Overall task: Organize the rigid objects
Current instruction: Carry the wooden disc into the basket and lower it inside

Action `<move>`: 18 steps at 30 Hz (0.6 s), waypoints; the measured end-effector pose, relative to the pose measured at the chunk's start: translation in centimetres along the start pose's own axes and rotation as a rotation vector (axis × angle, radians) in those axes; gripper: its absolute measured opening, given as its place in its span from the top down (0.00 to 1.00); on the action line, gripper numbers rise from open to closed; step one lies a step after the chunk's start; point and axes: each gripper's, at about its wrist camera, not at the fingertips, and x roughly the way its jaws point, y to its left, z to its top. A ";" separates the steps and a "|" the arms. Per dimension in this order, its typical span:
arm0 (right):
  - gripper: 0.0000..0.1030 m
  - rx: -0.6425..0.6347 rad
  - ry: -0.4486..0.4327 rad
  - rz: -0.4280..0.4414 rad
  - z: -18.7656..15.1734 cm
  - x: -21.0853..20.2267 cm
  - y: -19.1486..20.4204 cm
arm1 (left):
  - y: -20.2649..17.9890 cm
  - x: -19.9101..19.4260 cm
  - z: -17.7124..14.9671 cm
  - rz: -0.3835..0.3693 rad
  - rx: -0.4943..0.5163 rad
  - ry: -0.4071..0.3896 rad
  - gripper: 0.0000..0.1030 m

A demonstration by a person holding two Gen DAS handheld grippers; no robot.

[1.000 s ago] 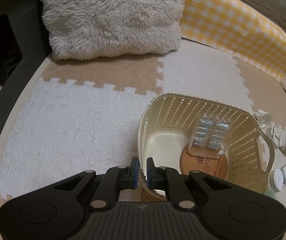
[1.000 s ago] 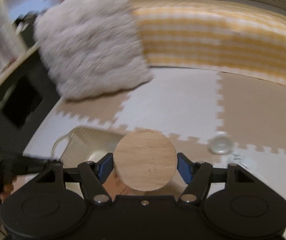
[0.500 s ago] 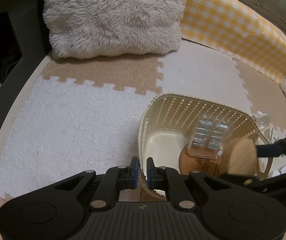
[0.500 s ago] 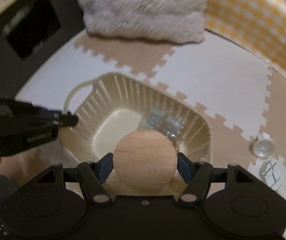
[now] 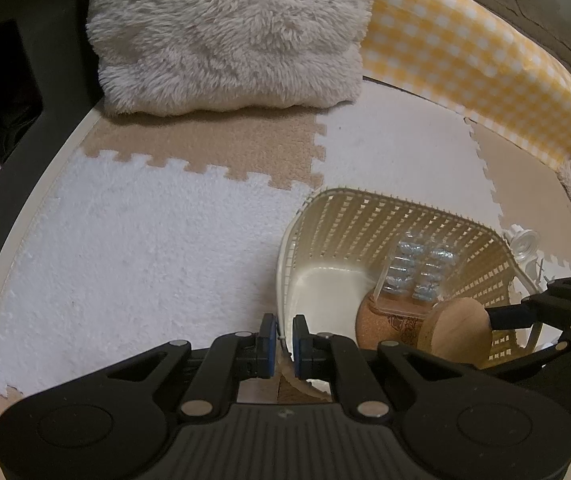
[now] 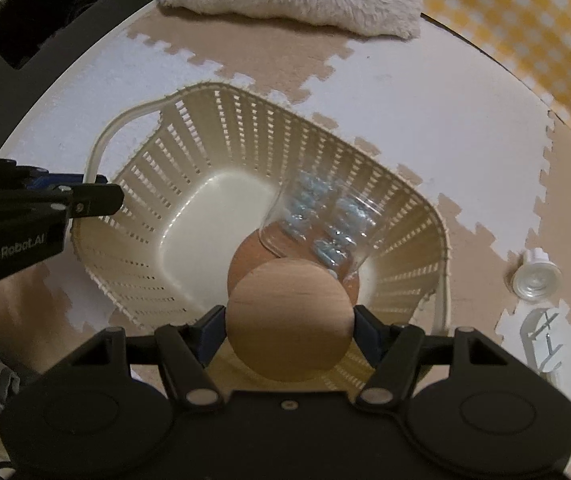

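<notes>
A cream slotted basket (image 5: 365, 216) (image 6: 189, 136) stands on the foam mat. Inside lie a round cork coaster (image 5: 381, 326) (image 6: 245, 260) and a clear plastic box of small blue pieces (image 5: 417, 272) (image 6: 325, 220). My left gripper (image 5: 283, 338) (image 6: 97, 196) is shut on the basket's near handle. My right gripper (image 6: 290, 326) is shut on a round wooden disc (image 6: 290, 326) (image 5: 457, 332) and holds it over the basket's right inner side, just above the coaster.
A fluffy cream cushion (image 5: 225, 32) lies at the back. A yellow checked bolster (image 5: 485, 72) runs along the right. A small clear cap (image 6: 535, 276) and a white clip (image 6: 541, 340) lie on the mat right of the basket. Dark furniture (image 5: 1, 92) stands left.
My right gripper has carried the wooden disc from beside the basket to over it and lowered it inside. The left gripper has stayed shut on the handle.
</notes>
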 end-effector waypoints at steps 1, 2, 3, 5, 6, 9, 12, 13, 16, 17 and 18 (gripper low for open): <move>0.33 0.002 0.001 0.001 0.0 0.0 0.0 | 0.0 0.0 0.0 0.001 0.000 0.000 0.91; 0.33 0.004 0.002 -0.002 0.0 0.0 0.0 | 0.0 0.0 0.0 0.001 0.001 0.000 0.91; 0.33 0.006 0.003 -0.005 0.0 0.0 0.0 | 0.0 0.0 0.0 0.001 0.001 0.000 0.91; 0.30 0.008 -0.001 -0.010 0.0 0.0 0.0 | 0.0 0.1 0.0 0.001 0.000 0.001 0.91; 0.28 0.008 -0.003 -0.010 -0.1 0.0 0.0 | 0.0 0.1 0.0 0.001 0.000 0.000 0.91; 0.28 0.006 -0.005 -0.010 -0.2 -0.1 0.1 | 0.0 0.1 0.0 0.001 0.000 0.001 0.91; 0.28 0.017 -0.012 0.000 -0.3 -0.2 -0.1 | 0.0 0.1 0.0 0.001 0.000 0.001 0.91; 0.28 0.023 -0.015 0.003 -0.3 -0.3 -0.1 | 0.0 0.1 0.0 0.002 0.000 0.000 0.91; 0.28 0.040 -0.021 0.015 -0.5 -0.5 -0.3 | 0.0 0.1 0.0 0.002 -0.001 0.000 0.91; 0.28 0.046 -0.025 0.019 -0.5 -0.6 -0.4 | 0.1 0.1 0.0 0.002 -0.002 0.000 0.91; 0.28 0.053 -0.031 0.024 -0.6 -0.7 -0.5 | 0.1 0.1 0.0 0.002 -0.002 0.000 0.91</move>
